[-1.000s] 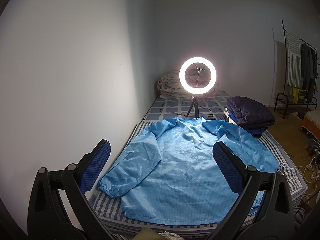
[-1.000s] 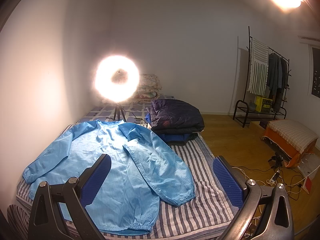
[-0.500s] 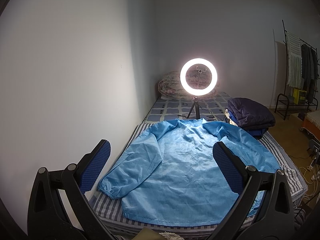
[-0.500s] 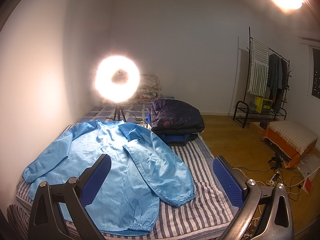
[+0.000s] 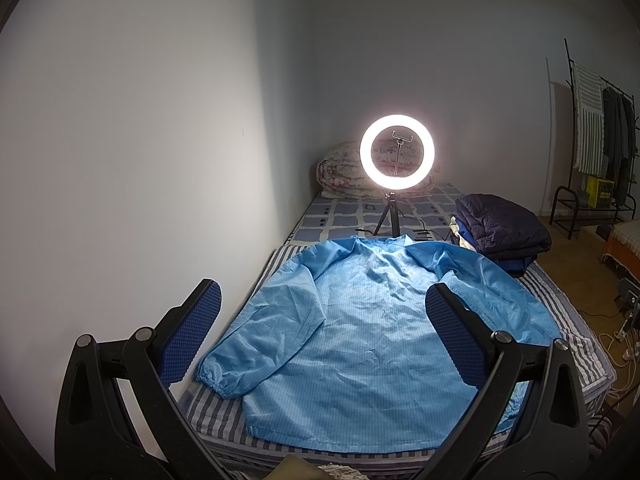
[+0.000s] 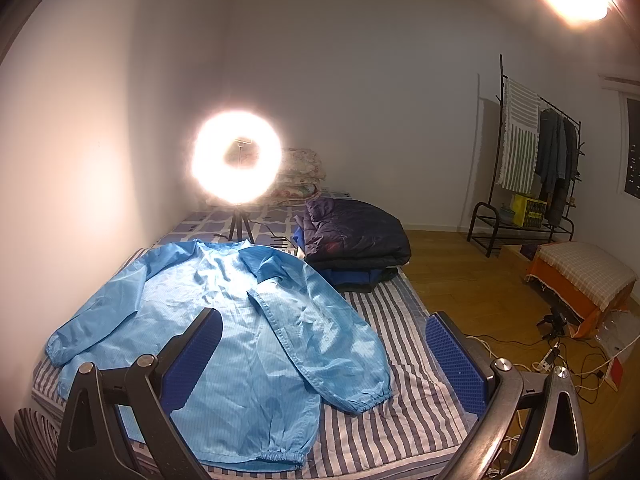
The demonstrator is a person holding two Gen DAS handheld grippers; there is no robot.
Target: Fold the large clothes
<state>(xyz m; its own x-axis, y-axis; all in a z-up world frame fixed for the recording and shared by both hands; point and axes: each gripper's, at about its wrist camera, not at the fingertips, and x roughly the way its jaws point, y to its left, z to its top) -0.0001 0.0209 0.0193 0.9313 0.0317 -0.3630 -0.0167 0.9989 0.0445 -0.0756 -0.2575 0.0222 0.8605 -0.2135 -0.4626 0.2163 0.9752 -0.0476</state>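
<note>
Both tongs hang wide apart and hold nothing: the left tongs [image 5: 322, 334] frame the middle of the blue jacket [image 5: 372, 332], the right tongs [image 6: 324, 354] sit lower centre, above its right sleeve [image 6: 320, 332]. That jacket lies flat on the striped bed [image 6: 404, 320], filling the lower centre of both views, unfolded. Its long axis runs from the hem at the bottom edge up to the collar, which points toward the ring light [image 5: 396, 152] at upper centre. Likely trouble: the thin, slippery-looking fabric could slide or bunch if only one layer is pinched, and a wide sweep near the collar might knock the light's tripod.
</note>
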